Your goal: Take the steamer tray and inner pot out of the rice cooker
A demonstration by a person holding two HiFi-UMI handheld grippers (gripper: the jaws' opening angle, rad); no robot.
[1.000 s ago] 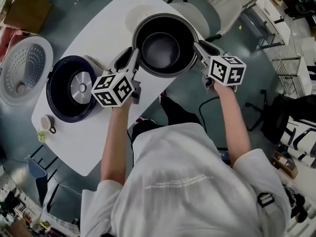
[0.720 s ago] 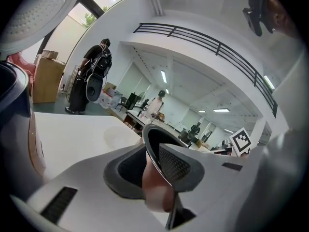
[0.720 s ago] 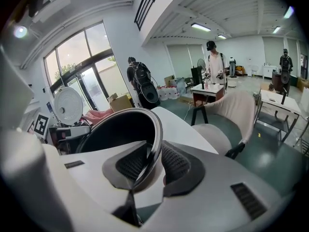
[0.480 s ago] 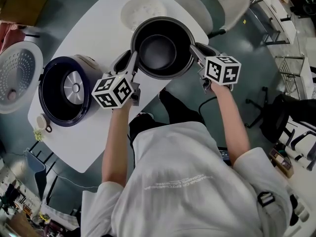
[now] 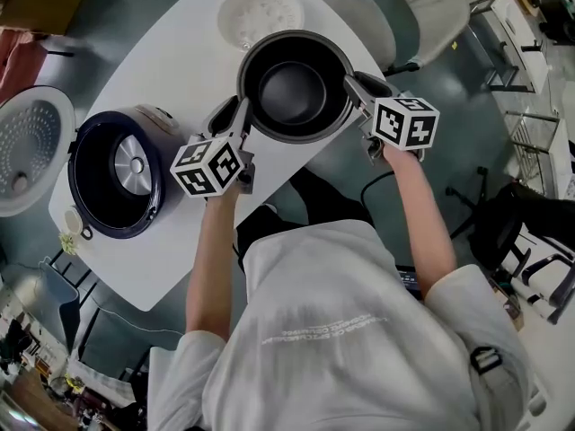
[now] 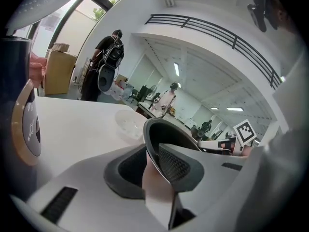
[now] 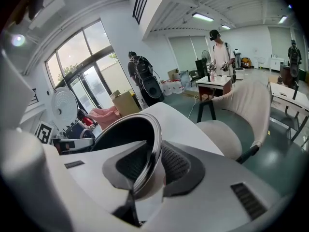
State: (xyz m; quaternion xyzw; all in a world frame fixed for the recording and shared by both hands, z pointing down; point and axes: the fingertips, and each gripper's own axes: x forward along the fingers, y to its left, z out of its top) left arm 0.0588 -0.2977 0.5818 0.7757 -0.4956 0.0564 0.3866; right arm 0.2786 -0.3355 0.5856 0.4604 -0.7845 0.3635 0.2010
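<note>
The dark inner pot (image 5: 296, 86) hangs above the near edge of the white table (image 5: 171, 70), held by its rim from both sides. My left gripper (image 5: 238, 115) is shut on the pot's left rim (image 6: 150, 144). My right gripper (image 5: 356, 91) is shut on the right rim (image 7: 153, 149). The rice cooker (image 5: 117, 171) stands open at the table's left end with its bare heating plate showing and its perforated lid (image 5: 31, 146) swung out left. A white steamer tray (image 5: 260, 14) lies at the table's far end, beyond the pot.
A cream chair (image 5: 404, 12) stands right of the table, seen too in the right gripper view as a chair (image 7: 241, 115). A small cup (image 5: 72, 224) sits near the cooker. People stand in the hall behind (image 6: 107, 66). Bare tabletop lies between cooker and pot.
Both grippers have sunk with the pot toward the table. In the head view the cooker and steamer tray have slid left and down as the camera shifted.
</note>
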